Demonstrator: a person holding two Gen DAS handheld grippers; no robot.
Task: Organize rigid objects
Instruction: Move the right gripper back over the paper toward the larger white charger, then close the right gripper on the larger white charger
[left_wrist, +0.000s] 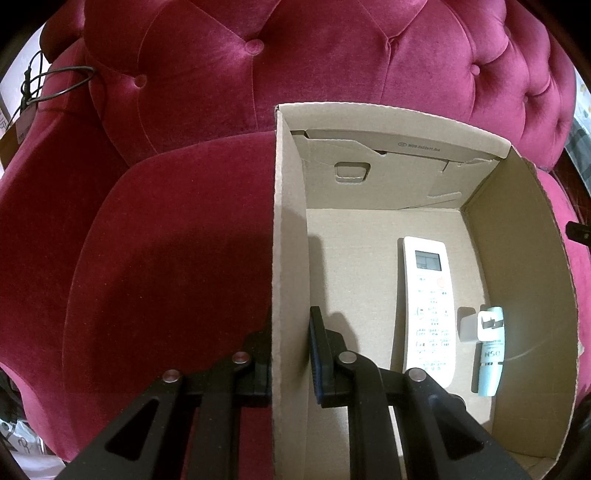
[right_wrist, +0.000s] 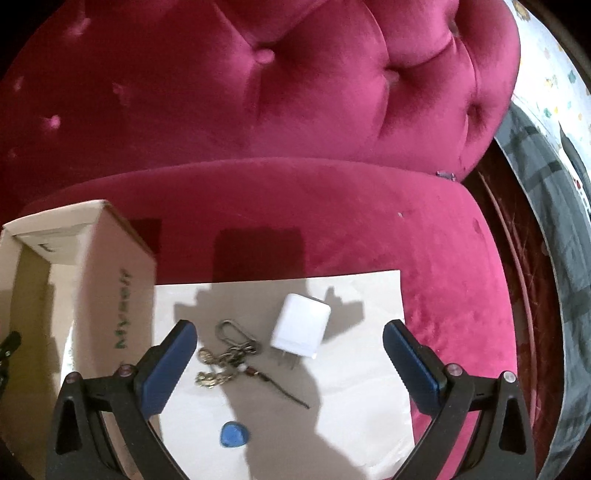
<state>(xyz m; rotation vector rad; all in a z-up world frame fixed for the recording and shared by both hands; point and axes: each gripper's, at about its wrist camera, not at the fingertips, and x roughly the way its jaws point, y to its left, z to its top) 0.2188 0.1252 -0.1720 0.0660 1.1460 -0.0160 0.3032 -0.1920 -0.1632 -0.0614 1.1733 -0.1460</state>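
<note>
Lying between the spread right tool (right_wrist: 290, 354) fingers: white charger (right_wrist: 300, 326).

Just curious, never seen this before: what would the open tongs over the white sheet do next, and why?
Probably lower onto the white charger and close. The right tongs are wide open with it between the tips, while the left tongs pinch the cardboard box wall, steadying it; a remote already lies inside.

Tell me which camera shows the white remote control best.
The left wrist view: the white remote control lies face up on the floor of the cardboard box, its screen and buttons unobstructed. The right wrist view shows only the box's outer wall and rim; the remote is out of sight.
</note>
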